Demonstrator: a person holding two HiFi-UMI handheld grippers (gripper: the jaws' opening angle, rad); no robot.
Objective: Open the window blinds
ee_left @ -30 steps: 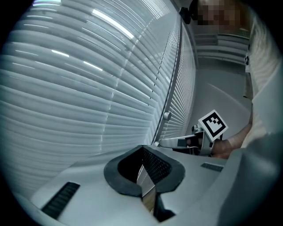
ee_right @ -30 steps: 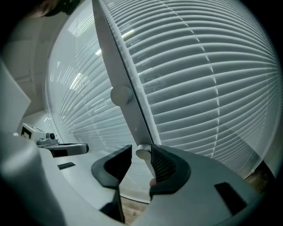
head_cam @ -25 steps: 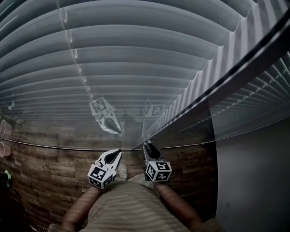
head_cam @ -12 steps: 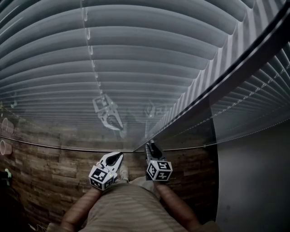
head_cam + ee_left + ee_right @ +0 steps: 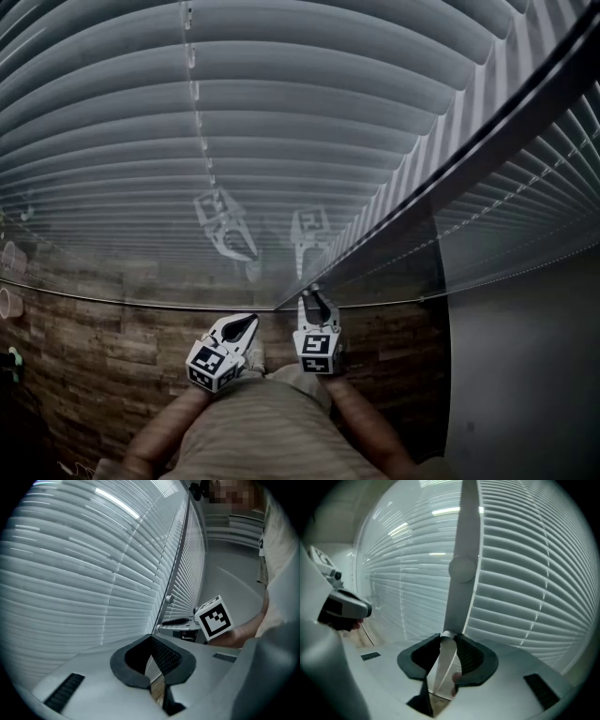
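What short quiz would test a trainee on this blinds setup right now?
1. Which tongs hold the wand?
2. True or false: the left tongs also grip the wand.
3. The slats are: A tilted wide open, B shut and overlapping, C pulled up to the top.
Key: 1 the right tongs, pads pressed on the wand, having just been closing; 2 false, they are shut on nothing; 3 B.
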